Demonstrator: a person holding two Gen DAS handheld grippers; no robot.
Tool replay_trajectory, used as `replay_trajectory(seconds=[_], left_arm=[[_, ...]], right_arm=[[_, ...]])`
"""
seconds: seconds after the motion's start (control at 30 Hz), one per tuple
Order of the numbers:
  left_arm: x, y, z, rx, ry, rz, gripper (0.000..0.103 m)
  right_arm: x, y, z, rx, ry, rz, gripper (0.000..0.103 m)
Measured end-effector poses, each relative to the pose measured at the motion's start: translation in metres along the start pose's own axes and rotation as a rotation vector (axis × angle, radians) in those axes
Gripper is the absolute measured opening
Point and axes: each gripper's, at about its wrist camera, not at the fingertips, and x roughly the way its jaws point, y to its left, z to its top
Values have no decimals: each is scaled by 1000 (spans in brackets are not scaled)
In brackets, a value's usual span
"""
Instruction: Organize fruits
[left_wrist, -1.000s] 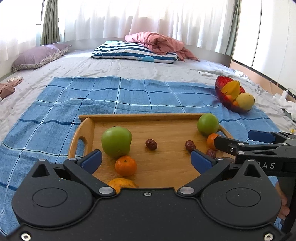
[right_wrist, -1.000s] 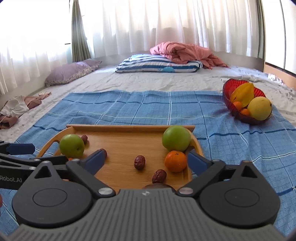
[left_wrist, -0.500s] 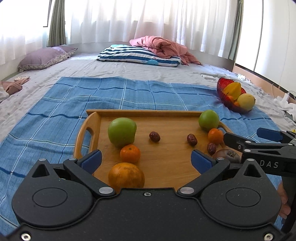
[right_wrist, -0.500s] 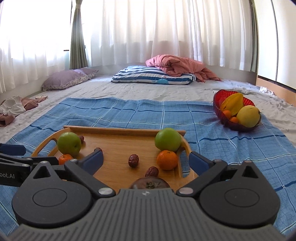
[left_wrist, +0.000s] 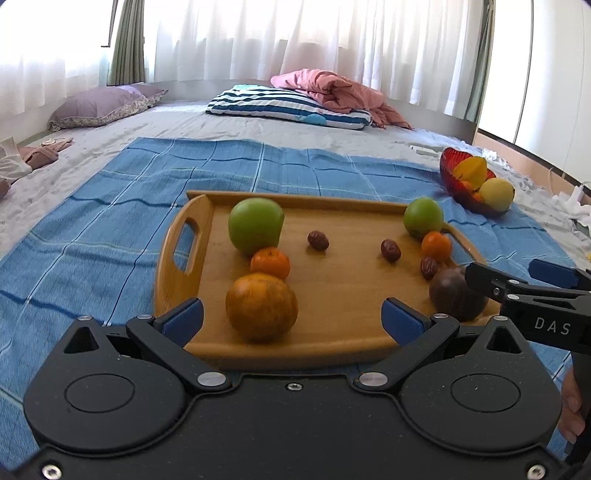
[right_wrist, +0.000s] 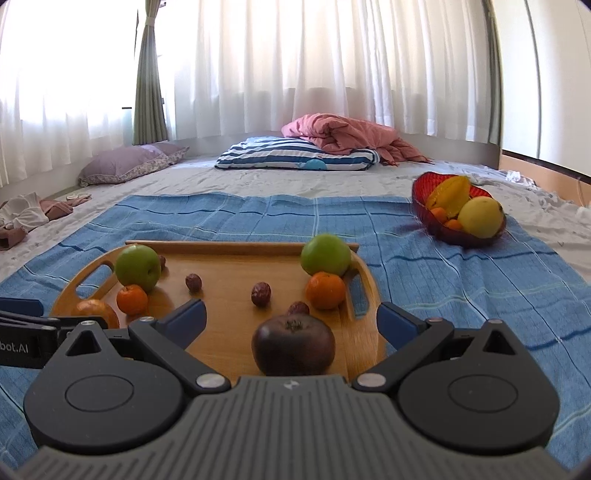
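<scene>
On the wooden tray (left_wrist: 207, 325), glossy green apples, oranges and wrinkled dates lie scattered before both wide-spread, empty claws.

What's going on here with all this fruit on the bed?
A person holds a two-finger gripper in each hand over a wooden tray of fruit on a blue cloth. Both are open and hold nothing. The left gripper faces a big orange; the right gripper faces a dark purple fruit. The tray also has green apples, small oranges and dates. A red bowl to the right holds more fruit.
</scene>
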Motion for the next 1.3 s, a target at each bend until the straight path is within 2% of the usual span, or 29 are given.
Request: replay_trajectory(seconds=[0.17, 0.43, 0.73, 1.03, 1.3], left_arm=[[2, -2, -14, 15, 12, 6, 103], [11, -4, -36, 47, 45, 32, 103], [28, 1, -49, 22, 88, 45, 103], [36, -2, -53, 30, 77, 56, 103], [41, 2, -54, 12, 65, 50, 103]], right_arm=[[-4, 2, -22, -21, 9, -28, 103], [1, -1, -39, -15, 46, -25, 103], [9, 3, -52, -53, 80, -20, 103], [24, 1, -59, -37, 160, 15, 103], [26, 4, -63, -49, 156, 8, 103]])
